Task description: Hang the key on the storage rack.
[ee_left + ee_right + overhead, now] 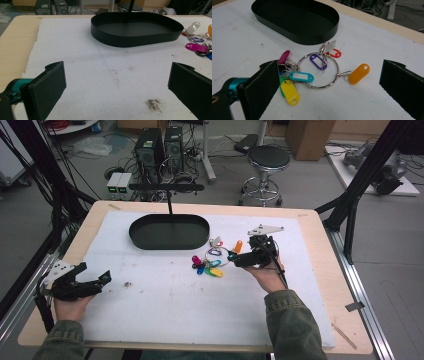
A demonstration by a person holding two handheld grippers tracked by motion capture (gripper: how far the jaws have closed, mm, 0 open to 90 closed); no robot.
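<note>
A large metal key ring (320, 70) with several coloured plastic tags lies on the white foam mat, just in front of the black oval tray (297, 20). In the high view the tag bunch (212, 262) sits mid-table, right of centre. My right gripper (240, 256) hovers just right of the bunch, jaws wide open; the ring lies between and ahead of them, and the yellow tag (290, 93) sits by the left jaw. My left gripper (97, 280) rests open near the table's left edge, far from the tags. The magenta tag (196, 47) appears at the right edge of the left gripper view.
The tray (169, 231) stands at the back centre of the mat (165, 310), with a thin black post (169, 202) rising behind it. A dark smudge (153, 104) marks the foam near my left gripper. Bare wooden tabletop (330, 285) borders the mat.
</note>
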